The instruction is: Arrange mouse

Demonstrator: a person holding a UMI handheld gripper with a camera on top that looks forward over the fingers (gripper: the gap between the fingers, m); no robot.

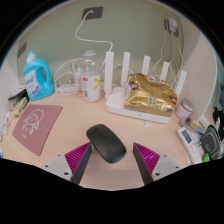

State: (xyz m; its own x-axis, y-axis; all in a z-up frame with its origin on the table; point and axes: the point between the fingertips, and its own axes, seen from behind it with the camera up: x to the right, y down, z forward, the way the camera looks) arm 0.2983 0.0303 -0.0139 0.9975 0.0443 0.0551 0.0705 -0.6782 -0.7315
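A black computer mouse (105, 142) lies on the light wooden desk (70, 125), just ahead of my fingers and partly between their tips. My gripper (112, 157) is open, with the magenta pads (78, 157) wide apart on either side of the mouse's near end, with gaps. A pink mouse mat (35, 125) with a drawn figure lies on the desk to the left of the mouse.
Beyond the mouse stand a white router with antennas (130, 85) and a gold snack bag (150, 95). A blue detergent bottle (38, 75), a clear container (68, 75) and a small bottle (92, 88) stand at the back left. Small items (192, 135) sit at the right.
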